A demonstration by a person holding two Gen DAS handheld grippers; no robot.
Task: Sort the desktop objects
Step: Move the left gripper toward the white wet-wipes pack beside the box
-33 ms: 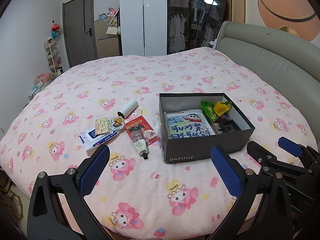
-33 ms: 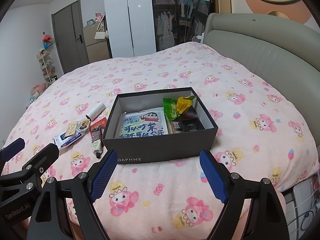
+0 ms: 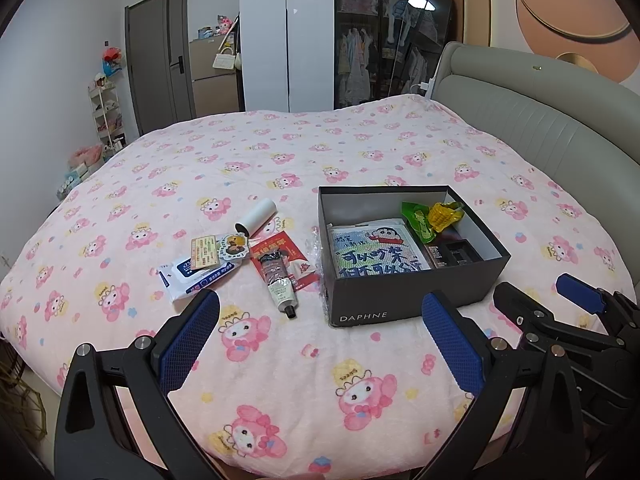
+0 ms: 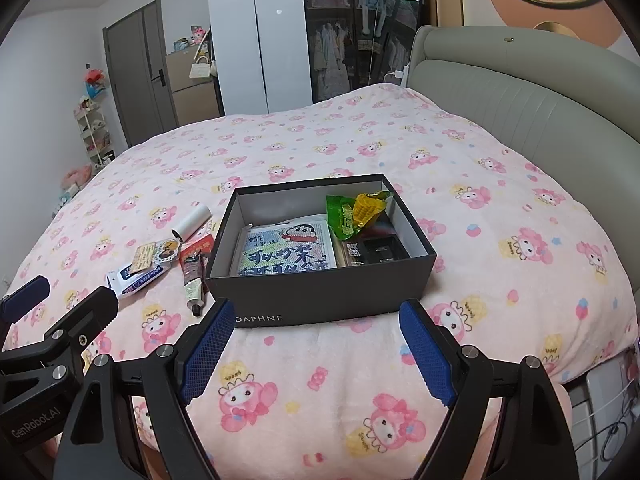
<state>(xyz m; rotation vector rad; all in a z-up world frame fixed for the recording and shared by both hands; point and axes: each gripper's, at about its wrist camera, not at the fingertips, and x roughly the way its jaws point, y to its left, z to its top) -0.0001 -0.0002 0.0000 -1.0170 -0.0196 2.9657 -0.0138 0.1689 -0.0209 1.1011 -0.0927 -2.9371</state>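
An open dark grey box [image 3: 412,304] marked DAPHNE sits on the pink bed. It holds a cartoon-print pack [image 3: 376,252], green and yellow snack packets [image 3: 432,218] and a small black case [image 3: 460,254]. Left of the box lie a hand cream tube [image 3: 280,284] on a red packet [image 3: 280,246], a wet wipes pack [image 3: 192,276] under two tags [image 3: 220,248], and a white roll [image 3: 258,216]. My left gripper [image 3: 320,298] hovers open and empty near the bed's front edge. My right gripper [image 4: 316,308] is open and empty in front of the box [image 4: 320,300].
The bed's pink cartoon blanket [image 3: 320,160] stretches far behind the objects. A grey padded headboard [image 3: 540,120] runs along the right. Wardrobes, a door and a small shelf stand at the back of the room.
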